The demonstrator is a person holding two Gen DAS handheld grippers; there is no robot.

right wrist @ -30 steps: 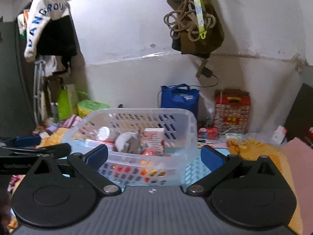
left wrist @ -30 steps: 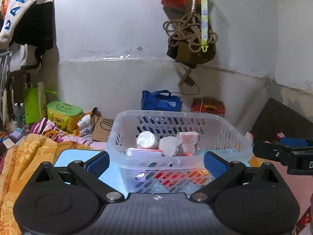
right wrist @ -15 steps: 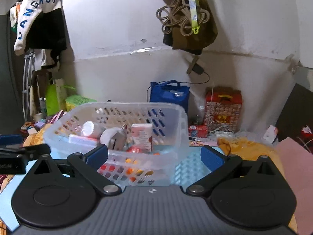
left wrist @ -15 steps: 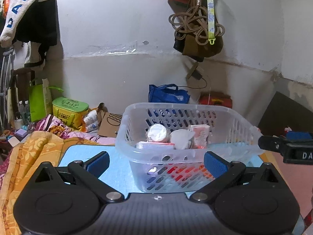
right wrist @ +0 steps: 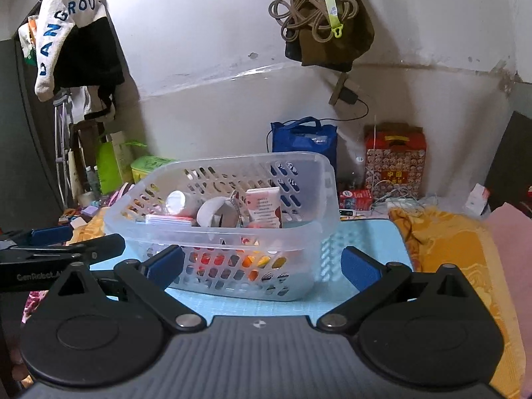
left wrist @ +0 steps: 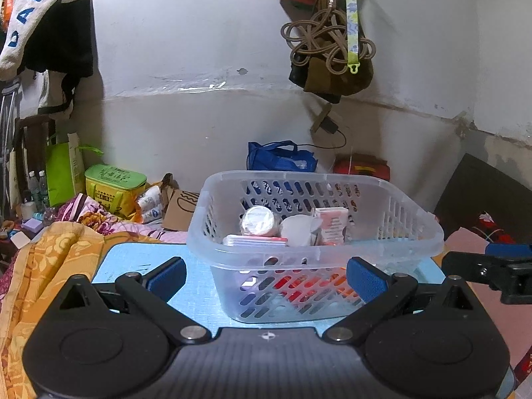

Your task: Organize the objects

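A clear plastic basket [left wrist: 412, 246] stands on a light blue mat [left wrist: 139, 259]; it also shows in the right wrist view [right wrist: 319, 173]. Inside lie a round silver-lidded jar [left wrist: 257, 221], a white cup-like item [left wrist: 296, 231], a pink and white box [left wrist: 332, 224] and a flat pink packet [left wrist: 254, 241]. My left gripper [left wrist: 266, 276] is open and empty, just in front of the basket. My right gripper [right wrist: 261, 266] is open and empty, in front of the basket's right half. Each gripper shows at the edge of the other's view.
An orange patterned cloth [left wrist: 50, 259] lies left of the mat and another [right wrist: 442, 242] lies right. A green lunch bag [left wrist: 114, 188], blue bag [right wrist: 304, 143] and red box [right wrist: 395, 159] stand by the wall. Clothes and a rope bundle [left wrist: 327, 38] hang above.
Both grippers have drawn back a little from the basket and shifted left, so the basket sits further right and smaller in both views. Jaws stay open.
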